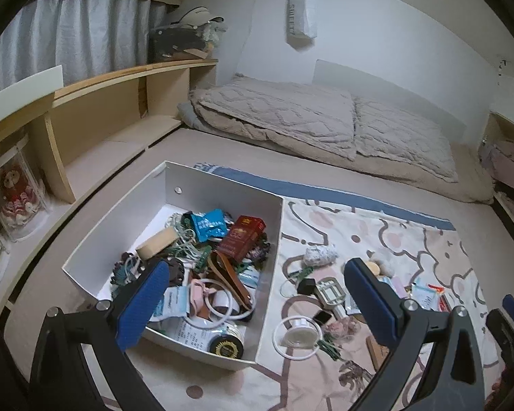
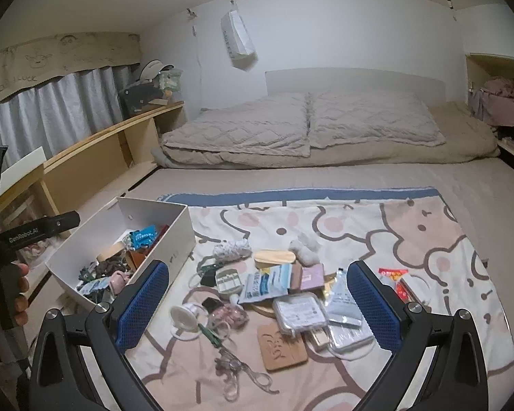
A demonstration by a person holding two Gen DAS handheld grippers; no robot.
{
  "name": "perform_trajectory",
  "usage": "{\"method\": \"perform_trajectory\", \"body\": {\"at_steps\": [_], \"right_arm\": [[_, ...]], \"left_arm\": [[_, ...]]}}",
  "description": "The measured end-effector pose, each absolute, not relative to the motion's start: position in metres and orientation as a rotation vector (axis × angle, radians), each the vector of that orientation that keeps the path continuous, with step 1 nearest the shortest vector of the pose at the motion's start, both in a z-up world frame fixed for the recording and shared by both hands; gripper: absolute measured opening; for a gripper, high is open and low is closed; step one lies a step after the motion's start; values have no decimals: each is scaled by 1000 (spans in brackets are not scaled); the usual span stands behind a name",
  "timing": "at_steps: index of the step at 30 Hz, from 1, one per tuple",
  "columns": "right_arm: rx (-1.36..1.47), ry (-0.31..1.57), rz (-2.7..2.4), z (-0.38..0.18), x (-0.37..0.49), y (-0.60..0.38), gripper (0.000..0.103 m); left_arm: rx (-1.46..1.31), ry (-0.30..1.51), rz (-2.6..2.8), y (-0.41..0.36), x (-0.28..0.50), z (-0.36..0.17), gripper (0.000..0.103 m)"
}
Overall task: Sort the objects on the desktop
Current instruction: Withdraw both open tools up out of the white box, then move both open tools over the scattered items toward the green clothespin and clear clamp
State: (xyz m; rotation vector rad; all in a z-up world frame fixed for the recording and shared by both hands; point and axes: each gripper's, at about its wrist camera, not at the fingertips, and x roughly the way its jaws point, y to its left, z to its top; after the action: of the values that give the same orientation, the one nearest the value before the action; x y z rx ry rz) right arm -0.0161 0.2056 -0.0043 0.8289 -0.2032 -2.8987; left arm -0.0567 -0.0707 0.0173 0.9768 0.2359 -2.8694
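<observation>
While the bed (image 2: 325, 178) carries everything, a patterned blanket (image 2: 428, 239) spread across its near half holds the loose clutter, and a white box (image 2: 174, 236) sits at the blanket's left edge, already heaped with a red carton (image 1: 241, 239), a blue packet (image 1: 207, 224) and tangled cords. Both grippers hover empty above this, fingers spread wide: the left gripper (image 1: 257, 294) straddles the box's right wall, the right gripper (image 2: 258, 303) hangs over the pile near the blanket's middle. Still to be sorted there are a clear plastic case (image 2: 301, 311), a cork coaster (image 2: 282, 346), a white suction ring (image 2: 185, 316) and, nearest the blanket's front edge, clear-handled scissors (image 2: 243, 373). The risk, as I judge it, lies in the overlap: packets rest on one another, so closing on one may drag its neighbour or pinch the soft blanket. Flat pieces such as the coaster could slip from the fingers, and the heaped box may spill over its wall.
</observation>
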Motion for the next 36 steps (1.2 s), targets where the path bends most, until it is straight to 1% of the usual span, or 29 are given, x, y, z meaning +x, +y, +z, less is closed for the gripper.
{"method": "perform_trajectory", "body": {"at_steps": [4,9,20,30,36], "right_arm": [[836,-211,-2896,-11,-9,210,103],[843,-207,-2884,-21,-1,211,103],[959,-146,-2845,-62,5,200,103],[1189,-26,-2766,-124,-6,180,103],[1301,-5,-2719,-151,-15,173,103]], "left_arm": [[988,221,-2891,-64,-51,13,103],[1029,161,-2919,-55,-45,1,103],[1075,34,-2939,-37,-39,-23,103],[1156,63,-2926,-37,-42,-38,103],[1172,75,-2931,-34,-44,-39,103]]}}
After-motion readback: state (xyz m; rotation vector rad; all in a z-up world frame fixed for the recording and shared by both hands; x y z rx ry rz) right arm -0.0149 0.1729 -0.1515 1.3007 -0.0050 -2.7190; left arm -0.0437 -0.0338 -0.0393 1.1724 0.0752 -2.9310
